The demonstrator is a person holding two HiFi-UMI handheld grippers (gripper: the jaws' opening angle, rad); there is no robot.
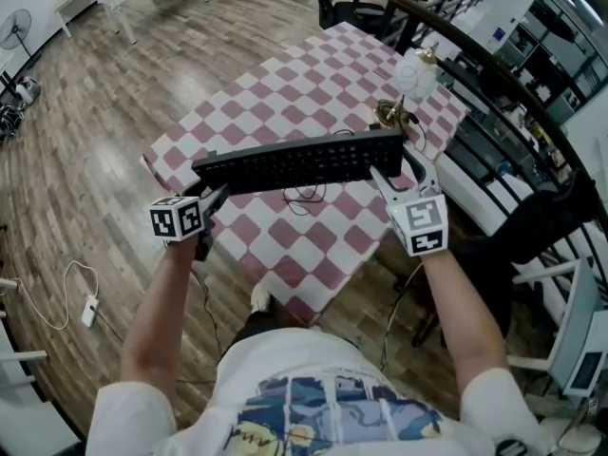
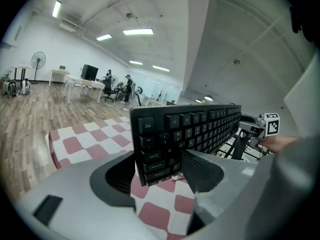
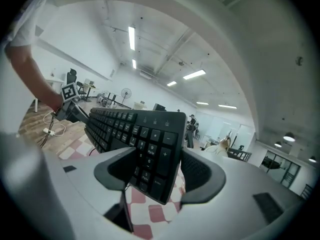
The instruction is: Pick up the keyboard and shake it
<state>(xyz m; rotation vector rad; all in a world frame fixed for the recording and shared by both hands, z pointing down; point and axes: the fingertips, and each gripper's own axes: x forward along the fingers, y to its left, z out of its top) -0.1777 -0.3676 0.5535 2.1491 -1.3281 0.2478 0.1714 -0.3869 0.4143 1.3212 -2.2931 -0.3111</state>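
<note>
A black keyboard (image 1: 299, 161) hangs in the air above the red-and-white checked table (image 1: 313, 84), held at both ends. My left gripper (image 1: 215, 198) is shut on its left end, where the Esc and Tab keys (image 2: 150, 149) sit between the jaws. My right gripper (image 1: 380, 177) is shut on the right end, clamping the number pad (image 3: 150, 154). In both gripper views the keyboard stands tilted on edge, keys toward the cameras. Its black cable (image 1: 302, 198) dangles below it over the cloth.
A brass ornament (image 1: 391, 114) and a white object (image 1: 416, 76) stand on the table's far right. A dark curved railing (image 1: 494, 65) runs along the right side. Black office chair (image 1: 344, 8) beyond the table. White cables and a power strip (image 1: 90, 310) lie on the wooden floor at left.
</note>
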